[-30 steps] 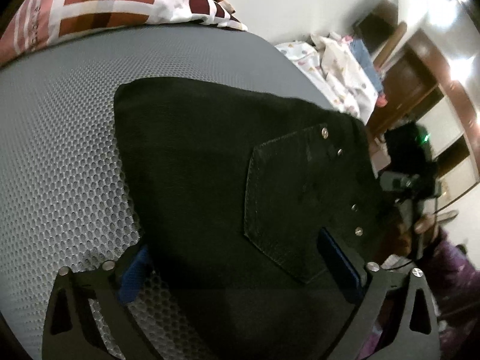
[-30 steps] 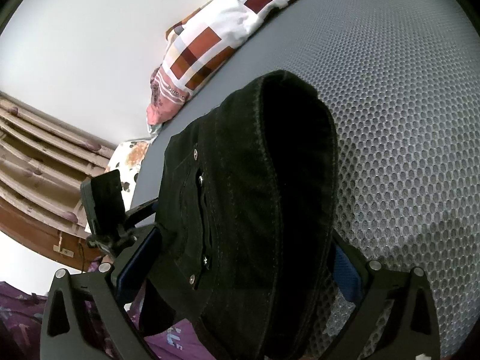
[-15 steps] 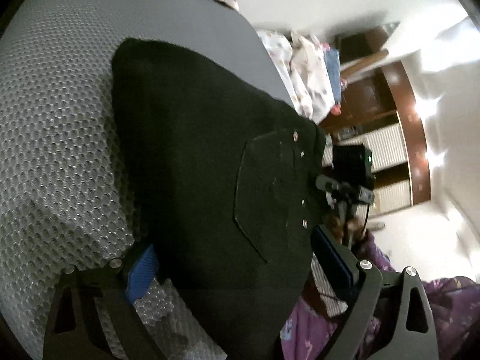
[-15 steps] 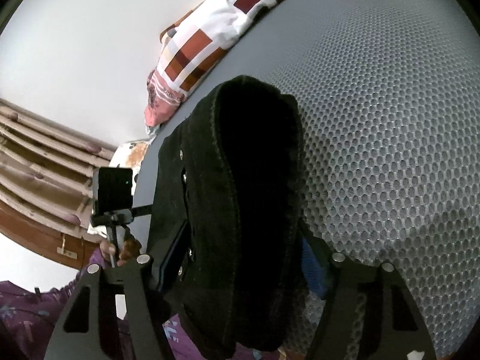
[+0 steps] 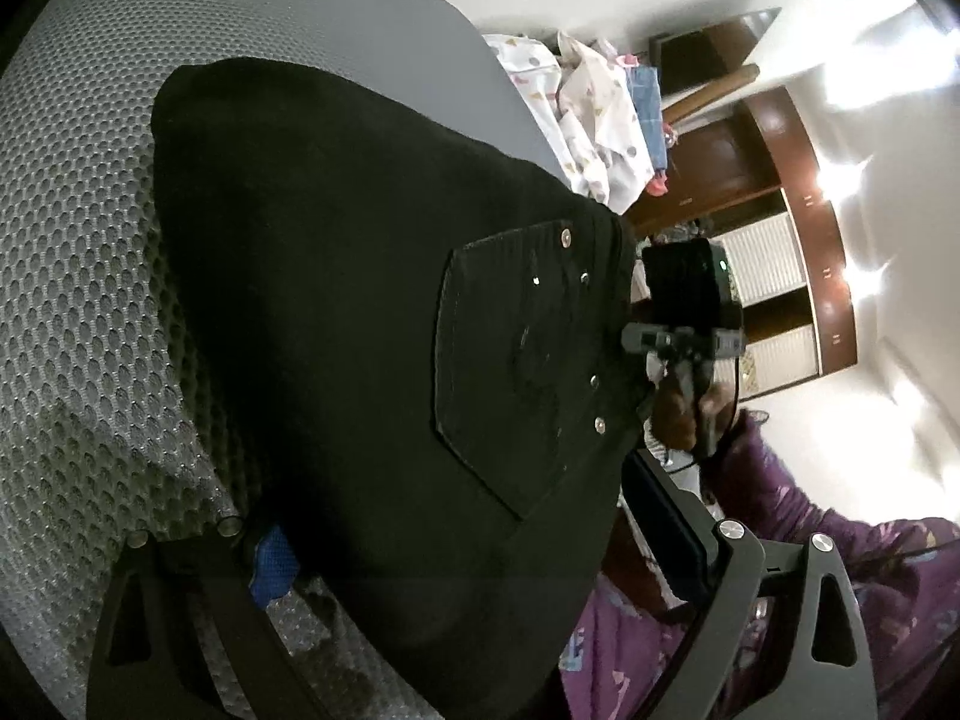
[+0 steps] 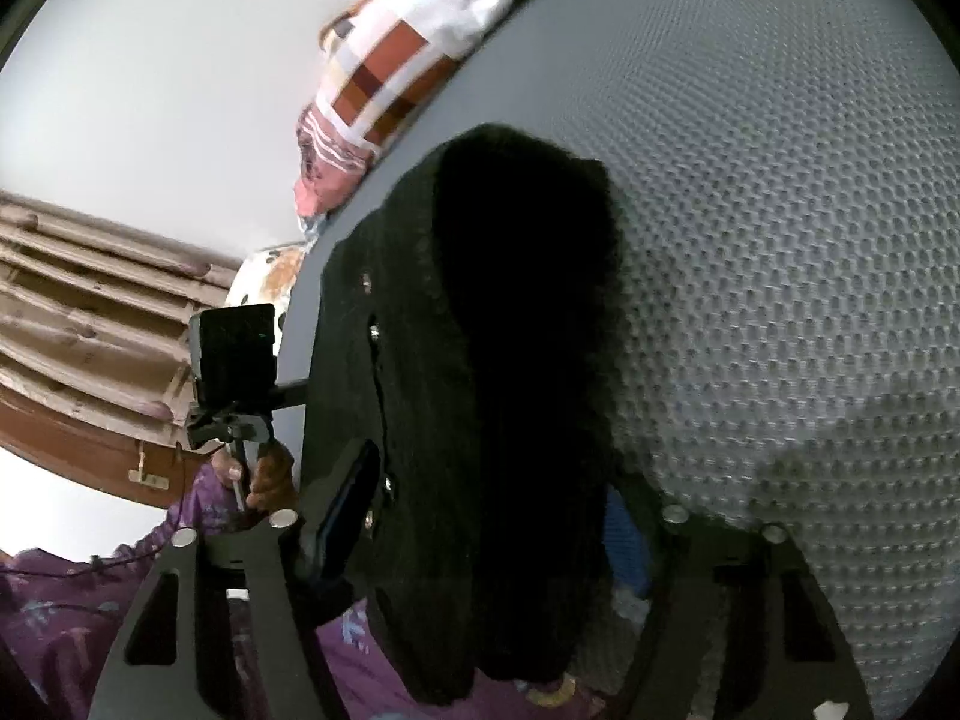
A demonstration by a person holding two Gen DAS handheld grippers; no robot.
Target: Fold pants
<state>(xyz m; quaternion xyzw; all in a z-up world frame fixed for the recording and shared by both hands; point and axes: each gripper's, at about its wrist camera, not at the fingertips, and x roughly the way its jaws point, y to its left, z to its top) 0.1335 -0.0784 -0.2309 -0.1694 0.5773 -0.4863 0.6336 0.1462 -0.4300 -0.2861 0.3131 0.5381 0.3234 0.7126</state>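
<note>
— Looking along the right gripper (image 6: 480,516) first: what sits between its black fingers?

— A thick fold of the black pants (image 6: 510,360), coarse denim with a stitched seam and small metal rivets. The jaws have just been closing and now pinch that bundle from both sides; a blue pad (image 6: 627,546) presses its right flank, the dark left finger lies against the rivet side.

— And the left gripper (image 5: 474,540)?

— Its jaws stand wide, astride the flat part of the pants (image 5: 360,300). The blue pad (image 5: 273,561) on one side touches the cloth's edge; the other finger (image 5: 666,528) stands just off the waistband edge. I see no squeeze on the fabric there.

— What lies ahead of that claw?

— A five-sided back pocket (image 5: 522,360) with pale stitching and shiny round rivets, right in front. Beyond it, the other handheld device with its boxy black camera (image 5: 684,282) and a hand (image 5: 678,414) under it.

— Underneath?

— A grey mattress (image 6: 780,240) with a raised honeycomb mesh; the pants rest on it, one end lifted in the right claw. Farther off, a checked pillow (image 6: 414,54) in red, brown and white, and a purple patterned sleeve (image 5: 840,570) close beside the left claw.

— Any writing?

— None that I can read.
</note>
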